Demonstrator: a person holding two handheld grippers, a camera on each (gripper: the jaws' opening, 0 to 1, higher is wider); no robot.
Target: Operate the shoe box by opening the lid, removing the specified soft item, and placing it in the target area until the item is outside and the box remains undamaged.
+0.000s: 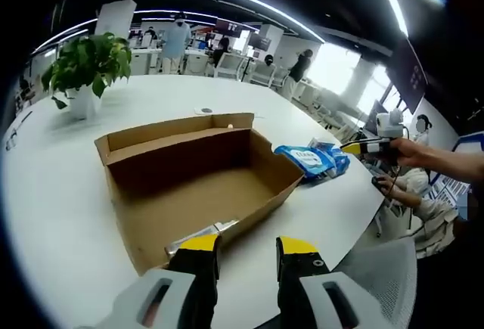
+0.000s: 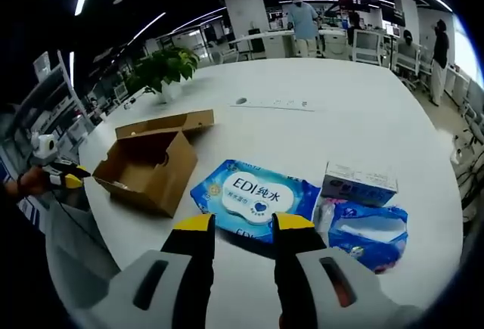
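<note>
The brown cardboard shoe box (image 1: 197,185) lies open on the white table (image 1: 53,193), its lid flap (image 1: 178,126) folded back. A pale strip (image 1: 203,234) shows at its near inner wall. My left gripper (image 1: 248,247) hovers open just in front of the box, nothing between its yellow tips. A soft blue wipes pack (image 2: 253,197) lies flat on the table outside the box, just beyond my open right gripper (image 2: 242,225). The same pack (image 1: 311,158) sits right of the box in the left gripper view, with the right gripper (image 1: 369,147) held beyond it.
A small white carton (image 2: 359,184) and a second blue pack (image 2: 368,232) lie right of the wipes. A potted plant (image 1: 87,64) stands at the table's far side. The box (image 2: 147,164) and left gripper (image 2: 59,175) show at the left. People and desks fill the background.
</note>
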